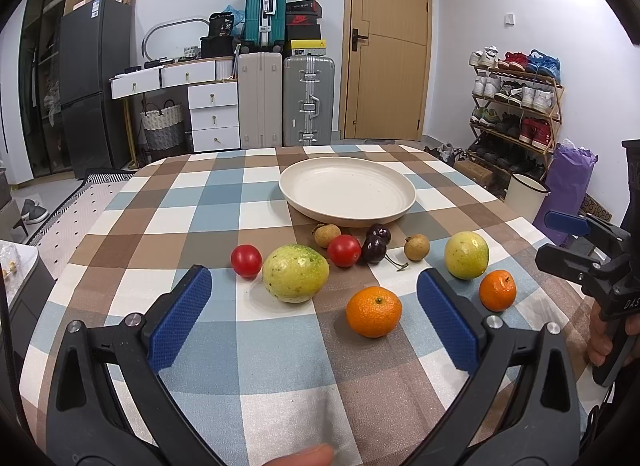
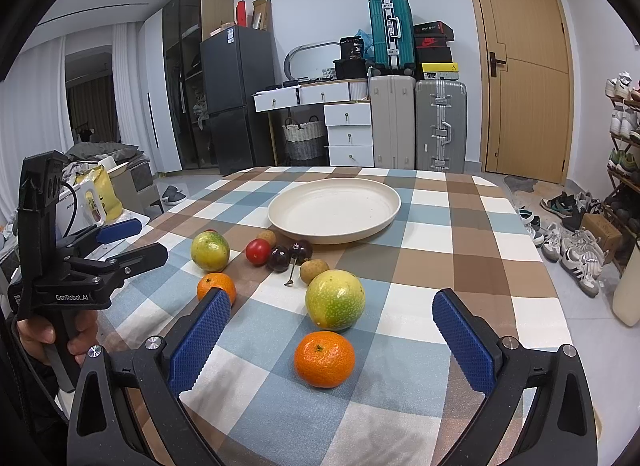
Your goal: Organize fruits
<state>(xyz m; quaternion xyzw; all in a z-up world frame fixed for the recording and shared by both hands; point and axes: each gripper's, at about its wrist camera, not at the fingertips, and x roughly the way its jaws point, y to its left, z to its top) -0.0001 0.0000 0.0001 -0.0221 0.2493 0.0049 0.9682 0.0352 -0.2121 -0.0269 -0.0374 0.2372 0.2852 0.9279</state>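
A cream plate stands empty on the checked tablecloth. In front of it lie two yellow-green fruits, two mandarins, two red tomatoes, two dark cherries and two brown longans. My left gripper is open and empty, just short of the left green fruit and mandarin. My right gripper is open and empty, with a mandarin and a green fruit between its fingers' line.
The table's right edge drops to a floor with shoes and a shoe rack. Suitcases, white drawers and a dark fridge stand behind. My left gripper also shows in the right wrist view.
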